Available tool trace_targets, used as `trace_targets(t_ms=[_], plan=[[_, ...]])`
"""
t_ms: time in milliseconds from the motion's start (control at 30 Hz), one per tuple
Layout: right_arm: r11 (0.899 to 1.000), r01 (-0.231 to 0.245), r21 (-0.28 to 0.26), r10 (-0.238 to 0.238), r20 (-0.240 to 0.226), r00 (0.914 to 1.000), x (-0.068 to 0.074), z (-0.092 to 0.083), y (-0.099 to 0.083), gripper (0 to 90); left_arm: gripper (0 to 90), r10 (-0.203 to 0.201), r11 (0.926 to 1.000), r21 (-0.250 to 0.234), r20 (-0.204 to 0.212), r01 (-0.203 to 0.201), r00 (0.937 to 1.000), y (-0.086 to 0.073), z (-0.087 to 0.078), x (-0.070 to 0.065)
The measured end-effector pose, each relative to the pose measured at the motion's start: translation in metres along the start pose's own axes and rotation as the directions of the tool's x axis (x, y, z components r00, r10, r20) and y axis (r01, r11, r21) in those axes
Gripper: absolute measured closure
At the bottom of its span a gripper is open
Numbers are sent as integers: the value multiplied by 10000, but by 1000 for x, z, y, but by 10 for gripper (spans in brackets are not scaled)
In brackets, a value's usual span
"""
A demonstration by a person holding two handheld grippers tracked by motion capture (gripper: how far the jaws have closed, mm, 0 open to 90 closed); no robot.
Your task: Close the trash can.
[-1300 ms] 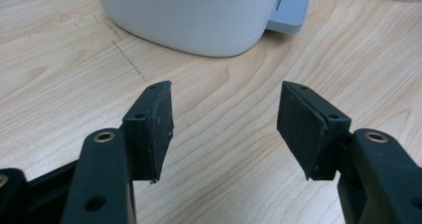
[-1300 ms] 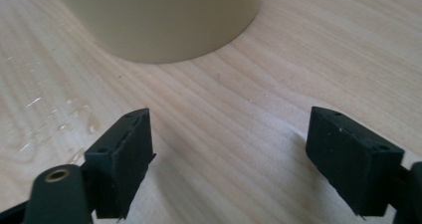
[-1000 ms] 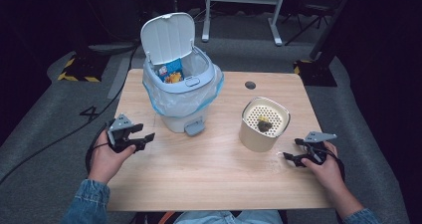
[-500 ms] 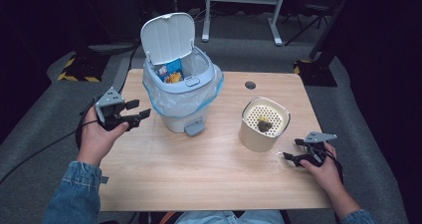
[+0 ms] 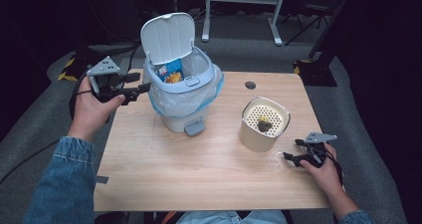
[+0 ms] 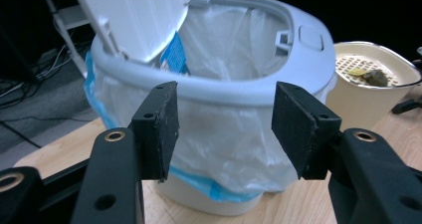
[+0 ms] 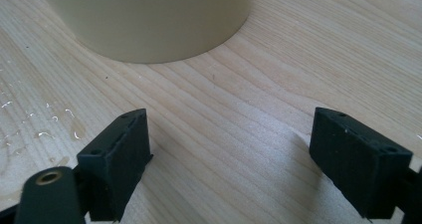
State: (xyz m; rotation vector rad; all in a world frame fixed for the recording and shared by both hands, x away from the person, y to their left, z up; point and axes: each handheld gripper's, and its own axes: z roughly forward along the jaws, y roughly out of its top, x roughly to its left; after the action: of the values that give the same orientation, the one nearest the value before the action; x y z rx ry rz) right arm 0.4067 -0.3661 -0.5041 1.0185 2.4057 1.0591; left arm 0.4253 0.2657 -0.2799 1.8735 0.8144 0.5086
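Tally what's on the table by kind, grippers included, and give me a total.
Lidded bins: 1, the white bin, lid up, with a plastic liner.
Cream containers: 1, the cream container with a perforated top.
Grippers: 2, the left gripper raised beside the bin, the right gripper low by the container.
Total: 4

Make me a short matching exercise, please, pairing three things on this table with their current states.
Things:
1. bin lid
2. cream container
3. left gripper

States:
A. jaws apart, raised beside the bin
B. tipped up, open
C. food scraps lie on its perforated top

Pairs: 1-B, 2-C, 3-A
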Motion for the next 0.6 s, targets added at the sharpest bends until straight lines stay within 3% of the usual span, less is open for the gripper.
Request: trace_targets(t_ms=[200,600], plan=[[10000,-13,-1,13,23,10000,0,0,0,165,433,194,9997,-138,-177,-196,9997,21,4,9],[10000,-46,-14,46,43,10000,2,-1,-1,168,424,-288,9990,-365,-793,260,9964,47,22,39]])
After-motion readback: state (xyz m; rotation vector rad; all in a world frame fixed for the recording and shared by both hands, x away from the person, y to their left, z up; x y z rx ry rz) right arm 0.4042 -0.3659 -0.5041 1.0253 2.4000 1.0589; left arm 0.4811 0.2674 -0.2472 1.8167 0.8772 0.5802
